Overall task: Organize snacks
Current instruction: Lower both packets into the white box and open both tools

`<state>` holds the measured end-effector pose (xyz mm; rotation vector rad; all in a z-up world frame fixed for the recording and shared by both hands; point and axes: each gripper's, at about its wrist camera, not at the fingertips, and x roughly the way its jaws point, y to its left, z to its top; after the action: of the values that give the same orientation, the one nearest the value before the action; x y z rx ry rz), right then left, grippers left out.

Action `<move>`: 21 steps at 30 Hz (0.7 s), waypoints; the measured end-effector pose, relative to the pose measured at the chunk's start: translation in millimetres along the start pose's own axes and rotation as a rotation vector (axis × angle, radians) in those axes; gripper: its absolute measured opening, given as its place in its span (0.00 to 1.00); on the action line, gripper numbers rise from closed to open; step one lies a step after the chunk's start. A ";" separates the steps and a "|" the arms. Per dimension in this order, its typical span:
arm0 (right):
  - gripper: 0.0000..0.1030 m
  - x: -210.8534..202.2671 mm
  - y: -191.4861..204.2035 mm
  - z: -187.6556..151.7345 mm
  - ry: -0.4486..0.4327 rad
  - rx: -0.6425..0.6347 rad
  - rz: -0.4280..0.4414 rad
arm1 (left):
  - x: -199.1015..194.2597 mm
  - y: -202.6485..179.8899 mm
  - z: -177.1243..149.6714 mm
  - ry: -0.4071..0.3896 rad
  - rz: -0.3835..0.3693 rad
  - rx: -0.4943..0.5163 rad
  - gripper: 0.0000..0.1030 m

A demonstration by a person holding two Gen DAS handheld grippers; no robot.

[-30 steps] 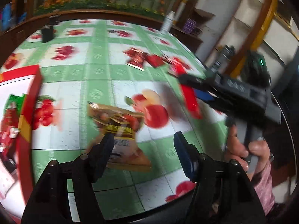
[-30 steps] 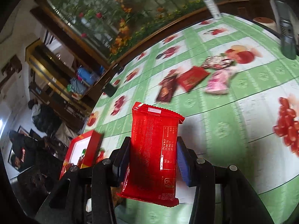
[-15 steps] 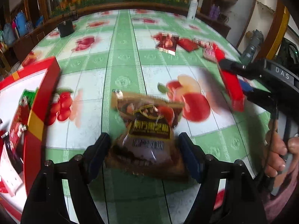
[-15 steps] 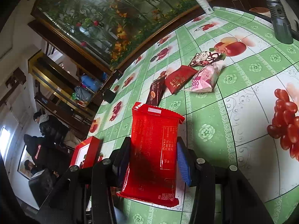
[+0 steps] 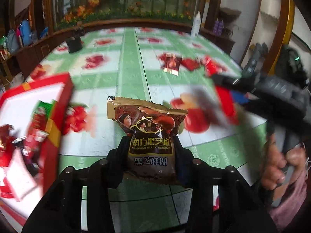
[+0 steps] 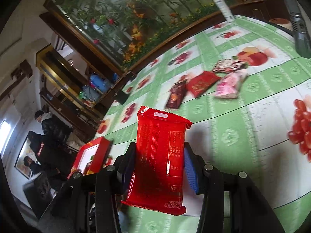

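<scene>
My left gripper (image 5: 150, 145) is shut on a brown black sesame packet (image 5: 149, 134) and holds it above the table. My right gripper (image 6: 159, 155) is shut on a red snack packet (image 6: 159, 155), also off the table; it shows blurred at the right of the left wrist view (image 5: 225, 104). A red gift box (image 5: 52, 120) with several snacks inside lies open at the left, and it shows small in the right wrist view (image 6: 93, 153). Loose snacks lie farther out: a dark packet (image 6: 176, 97), a red packet (image 6: 202, 83) and a pink packet (image 6: 227, 89).
The table carries a green and white fruit-print cloth (image 5: 132, 73). A white bottle (image 5: 195, 24) stands at the far edge, a small black object (image 5: 73, 42) at the far left. A grey device (image 6: 299, 31) stands at the far right. People sit beyond the table (image 6: 46, 141).
My left gripper has closed on the black sesame packet and lifted it off the cloth. My right gripper kept hold of the red packet and swung a little.
</scene>
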<state>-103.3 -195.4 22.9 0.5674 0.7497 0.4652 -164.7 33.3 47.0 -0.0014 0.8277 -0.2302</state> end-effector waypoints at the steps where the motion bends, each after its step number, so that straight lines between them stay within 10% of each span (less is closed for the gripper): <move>1: 0.46 2.9 5.4 -1.6 0.007 -0.006 0.006 | -8.1 3.5 1.7 -0.021 0.004 -0.006 0.40; 8: 0.46 42.3 89.7 -15.2 0.097 -0.149 0.099 | -68.4 66.2 7.1 -0.182 0.144 -0.099 0.40; 21: 0.46 143.1 224.5 -70.0 0.299 -0.332 0.198 | -74.8 197.3 -20.0 -0.154 0.371 -0.341 0.40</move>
<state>-105.6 78.5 50.6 0.2623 0.8816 0.8531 -188.2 242.7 70.2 -0.1818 0.6911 0.2591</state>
